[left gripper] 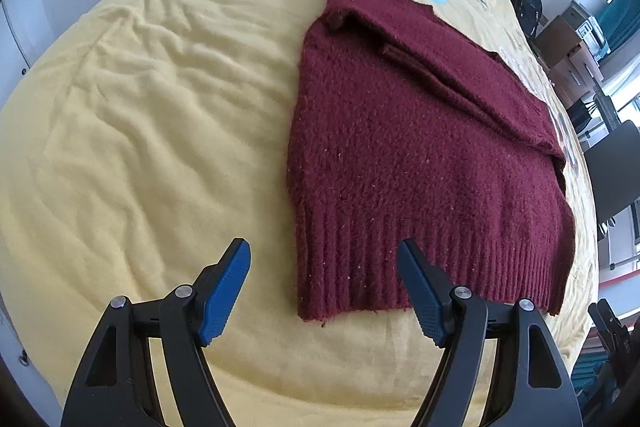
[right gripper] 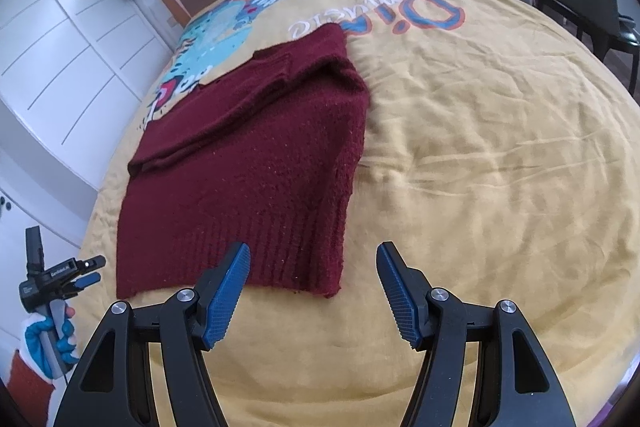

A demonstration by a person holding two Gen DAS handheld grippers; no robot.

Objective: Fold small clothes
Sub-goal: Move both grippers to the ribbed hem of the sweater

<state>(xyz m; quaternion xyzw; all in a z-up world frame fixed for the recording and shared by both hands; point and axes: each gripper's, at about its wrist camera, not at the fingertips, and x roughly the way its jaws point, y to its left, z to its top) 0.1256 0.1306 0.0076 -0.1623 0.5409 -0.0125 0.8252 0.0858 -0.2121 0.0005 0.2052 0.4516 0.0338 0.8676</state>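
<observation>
Here I have both grippers angled down over the near edge of the bed, each with its jaws standing wide and nothing between them. The left gripper (left gripper: 324, 287) frames the near left corner of the maroon sweater (left gripper: 420, 155), its right pad over the ribbed hem (left gripper: 440, 267) and its left pad over bare yellow blanket (left gripper: 140, 147). The right gripper (right gripper: 314, 291) frames the near right corner in the same way, its left pad over the rib, its right pad over blanket. In the right wrist view I also see the person's gloved hand (right gripper: 52, 339) holding the left gripper's handle. The sweater lies flat on the blanket, hem toward me, sleeves already folded in across the body, collar end toward the headboard. I judge it a thick, fuzzy knit: soft, limp, fairly light, with good friction on the pads, no risk of breakage. It will sag and stretch if lifted by one point. I reckon the best hold is the two hem corners, pinching all layers at the rib, where the knit is firmest, then carrying the hem toward the collar
</observation>
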